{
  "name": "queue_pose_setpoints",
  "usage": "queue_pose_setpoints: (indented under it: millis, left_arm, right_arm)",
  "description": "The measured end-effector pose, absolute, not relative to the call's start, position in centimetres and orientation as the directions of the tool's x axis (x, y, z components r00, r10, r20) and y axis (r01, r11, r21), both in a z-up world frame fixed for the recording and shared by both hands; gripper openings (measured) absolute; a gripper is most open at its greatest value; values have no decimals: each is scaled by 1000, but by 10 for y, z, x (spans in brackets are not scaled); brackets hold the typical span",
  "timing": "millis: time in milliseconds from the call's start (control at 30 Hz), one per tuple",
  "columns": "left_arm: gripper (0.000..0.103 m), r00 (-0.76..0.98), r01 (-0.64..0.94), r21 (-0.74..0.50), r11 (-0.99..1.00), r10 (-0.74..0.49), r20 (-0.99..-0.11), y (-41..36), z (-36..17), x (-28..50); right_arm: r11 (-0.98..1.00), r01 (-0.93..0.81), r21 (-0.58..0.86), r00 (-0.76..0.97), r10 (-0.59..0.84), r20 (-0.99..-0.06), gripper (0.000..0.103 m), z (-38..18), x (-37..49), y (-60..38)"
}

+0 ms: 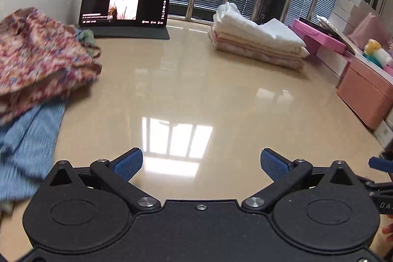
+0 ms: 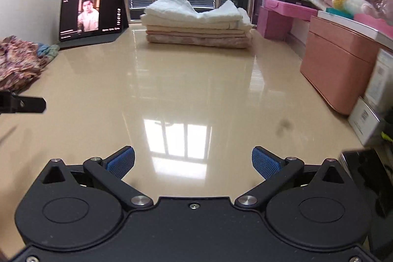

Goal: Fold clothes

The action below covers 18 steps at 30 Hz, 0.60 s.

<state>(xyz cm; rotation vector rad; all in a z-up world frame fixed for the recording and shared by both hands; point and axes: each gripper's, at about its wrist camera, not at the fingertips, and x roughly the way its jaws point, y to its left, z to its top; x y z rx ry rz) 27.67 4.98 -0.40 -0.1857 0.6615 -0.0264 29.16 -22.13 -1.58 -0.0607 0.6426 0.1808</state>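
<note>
A crumpled floral garment lies in a heap at the left of the beige table, over a blue striped garment. The same floral heap shows at the far left in the right wrist view. A stack of folded white and pink clothes sits at the back of the table. My left gripper hovers open over bare tabletop, with nothing between its blue pads. My right gripper is open too and holds nothing. The left gripper's tip juts in at the left edge.
A tablet playing a video stands at the back left by the wall. Pink boxes and white cartons line the right side. Barred windows with blinds run along the back. The other gripper's blue tip shows at the right edge.
</note>
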Motion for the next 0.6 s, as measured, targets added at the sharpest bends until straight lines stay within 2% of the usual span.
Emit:
queue_pose_setpoints:
  millis: [233,367,467,600]
  left_arm:
    - [103,804,-12,-166,986,-89,-587,47,-8,224]
    - [103,820,12,-188,982,-117,-561,43,6,188]
    - [103,835,27,-160,987,-110,-539,35,29,155]
    - [103,858,21,-197,980,-119,-500,33,41,110]
  right_arm:
    - [983,-185,9,809,157,-566,102,-10,239,-223]
    - [979,-202,-9,808,161,-566,102,3,203,-225]
    - [972,-232,-23,820,183,-542,102,26,166,-230]
    - [973,-218,71,834,223,-505,103,51,125,-248]
